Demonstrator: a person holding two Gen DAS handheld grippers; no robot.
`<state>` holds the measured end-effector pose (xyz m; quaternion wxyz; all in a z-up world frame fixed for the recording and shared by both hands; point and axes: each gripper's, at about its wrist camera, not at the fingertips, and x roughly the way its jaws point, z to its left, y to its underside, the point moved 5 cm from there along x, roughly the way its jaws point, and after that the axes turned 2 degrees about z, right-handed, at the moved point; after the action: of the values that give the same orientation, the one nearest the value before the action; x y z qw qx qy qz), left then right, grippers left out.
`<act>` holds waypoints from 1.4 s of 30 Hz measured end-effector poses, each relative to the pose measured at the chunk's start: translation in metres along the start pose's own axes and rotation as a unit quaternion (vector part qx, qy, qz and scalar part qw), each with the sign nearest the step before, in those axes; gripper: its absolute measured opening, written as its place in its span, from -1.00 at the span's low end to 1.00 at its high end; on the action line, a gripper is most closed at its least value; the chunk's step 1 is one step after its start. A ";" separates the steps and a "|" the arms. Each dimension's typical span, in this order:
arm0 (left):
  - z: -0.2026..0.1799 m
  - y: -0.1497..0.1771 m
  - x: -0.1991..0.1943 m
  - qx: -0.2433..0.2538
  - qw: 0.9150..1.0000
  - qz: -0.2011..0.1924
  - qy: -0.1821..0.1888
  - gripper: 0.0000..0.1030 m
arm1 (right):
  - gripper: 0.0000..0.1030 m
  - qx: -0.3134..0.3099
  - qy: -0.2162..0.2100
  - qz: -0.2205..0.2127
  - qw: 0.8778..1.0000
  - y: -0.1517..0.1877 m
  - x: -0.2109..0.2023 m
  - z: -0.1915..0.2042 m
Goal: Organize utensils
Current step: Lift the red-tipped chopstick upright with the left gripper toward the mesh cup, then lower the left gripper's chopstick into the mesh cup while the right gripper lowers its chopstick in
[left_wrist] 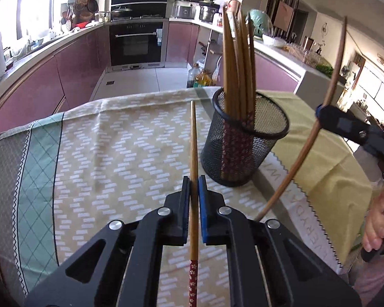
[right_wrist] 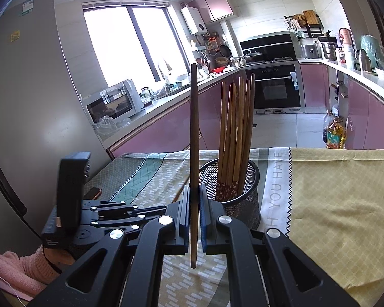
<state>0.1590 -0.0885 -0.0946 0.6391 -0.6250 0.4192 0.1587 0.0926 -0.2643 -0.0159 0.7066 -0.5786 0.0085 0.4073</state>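
**Two chopsticks in the air, one cup to hit**

Both tools are loaded. My left tool is clamped on a chopstick, pads pinching it near the red flowered handle end, and its long axis runs straight forward along the fingers, tip pointing away from me and lying low over the patterned cloth on the counter. The mesh cup sits ahead and to the right of that tip, already stuffed with a bundle of chopsticks standing handle-down.

My right tool grips a second chopstick, and this one stands nearly upright across the fingers. In the right wrist view the cup is just beyond and to the right of it, close in. The stick's lower end hangs below the pads, over the cloth, not yet over the rim.

My read: the right tool is nearer and its stick is already vertical, so it should go first, sliding right until the lower end clears the rim, then down. The left stick lies near horizontal and needs tipping upright before it can drop in. The risk is clipping the standing bundle.
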 end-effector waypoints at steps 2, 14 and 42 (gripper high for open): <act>-0.001 -0.002 -0.011 -0.001 1.000 -0.011 0.005 -0.86 | -0.89 -0.001 0.000 -0.002 1.000 -0.001 0.000 0.001; -0.007 -0.012 -0.052 -0.012 0.997 -0.050 0.057 -0.86 | -0.89 -0.010 0.002 -0.009 1.000 -0.006 -0.004 0.008; -0.011 -0.040 -0.098 -0.005 0.988 -0.115 0.099 -0.86 | -0.89 -0.033 0.011 -0.036 0.999 -0.025 -0.017 0.022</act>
<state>0.1257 -0.0744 0.0049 0.6058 -0.6845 0.4050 0.0237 0.0864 -0.2559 0.0199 0.7012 -0.6057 -0.0179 0.3757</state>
